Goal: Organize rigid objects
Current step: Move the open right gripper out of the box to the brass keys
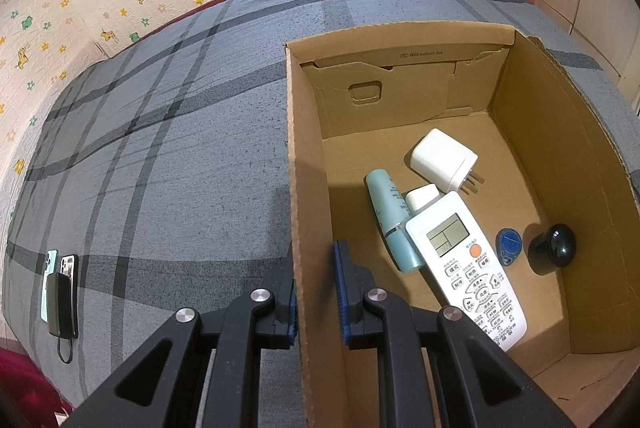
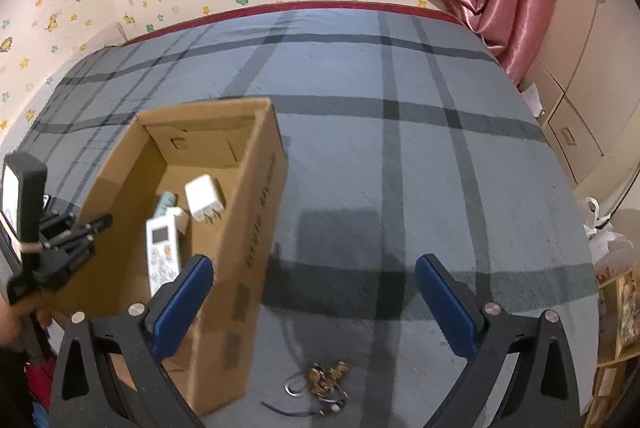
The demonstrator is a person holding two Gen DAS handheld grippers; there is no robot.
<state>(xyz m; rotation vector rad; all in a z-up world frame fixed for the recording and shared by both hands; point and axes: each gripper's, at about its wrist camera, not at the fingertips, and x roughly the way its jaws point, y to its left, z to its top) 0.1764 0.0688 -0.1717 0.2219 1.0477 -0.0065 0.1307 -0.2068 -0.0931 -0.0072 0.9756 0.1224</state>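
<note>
- Clearly pinched on the left wall of the open brown cardboard box: left gripper, one blue-padded finger outside the wall, the other inside, pads close on either side of the cardboard.
- Spread wide, holding nothing: right gripper, blue pads far apart above the grey plaid bedcover.
- Just below the right gripper, between its fingers and near the bottom edge of the right wrist view: bunch of brass-coloured keys on a metal ring, lying on the bedcover beside the box's right wall.
- Resting inside the box, on its floor: white air-conditioner remote with a small display and an orange button, lying flat, display end away from the camera.
- Touching the remote's left edge: teal cylindrical bottle, lying on its side.
- Peeking out at the remote's far end: small white plug block; farther back, a larger white charger with metal prongs.
- Right of the remote: blue oval tag, then a glossy black rounded knob-shaped object near the right wall.
- Well apart, at the left edge of the bed: two phones and a black power bank with a cable, the bank lying over the phones.
</note>
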